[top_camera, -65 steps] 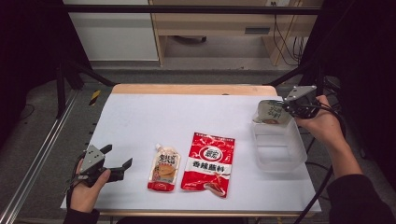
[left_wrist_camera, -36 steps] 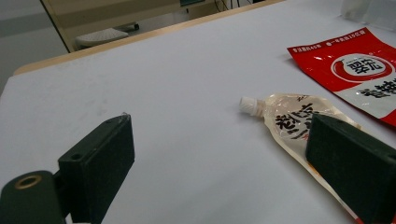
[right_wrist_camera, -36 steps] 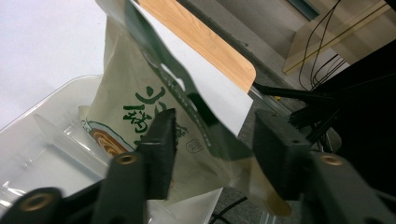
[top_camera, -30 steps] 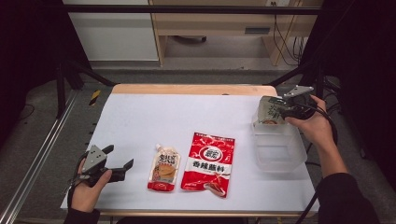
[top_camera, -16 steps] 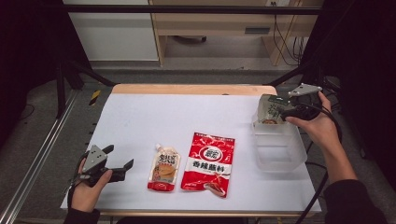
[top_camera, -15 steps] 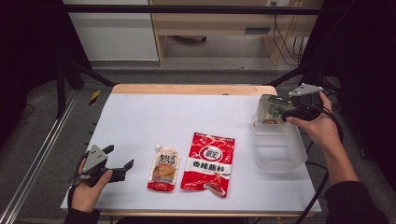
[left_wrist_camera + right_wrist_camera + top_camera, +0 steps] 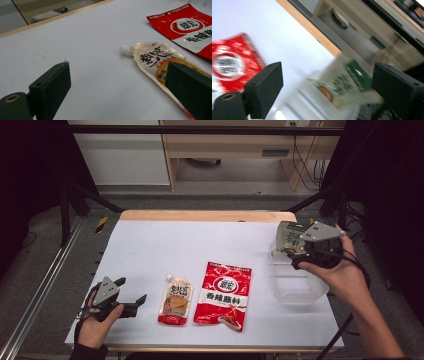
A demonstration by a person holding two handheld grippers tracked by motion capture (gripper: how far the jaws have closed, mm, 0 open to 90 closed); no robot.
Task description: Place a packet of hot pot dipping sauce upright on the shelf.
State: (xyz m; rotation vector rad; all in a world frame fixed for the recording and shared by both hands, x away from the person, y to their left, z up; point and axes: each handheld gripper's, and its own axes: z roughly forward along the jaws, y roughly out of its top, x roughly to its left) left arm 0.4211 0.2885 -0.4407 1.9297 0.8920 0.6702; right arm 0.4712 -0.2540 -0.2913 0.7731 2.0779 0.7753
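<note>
Clear plastic container at 3 o'clock on the surface takes the green-and-cream packet, its print unreadable, which your spread right gripper seems to have let go; next, send your equally spread left gripper for the spouted pouch or red Chinese-lettered sachet.
</note>
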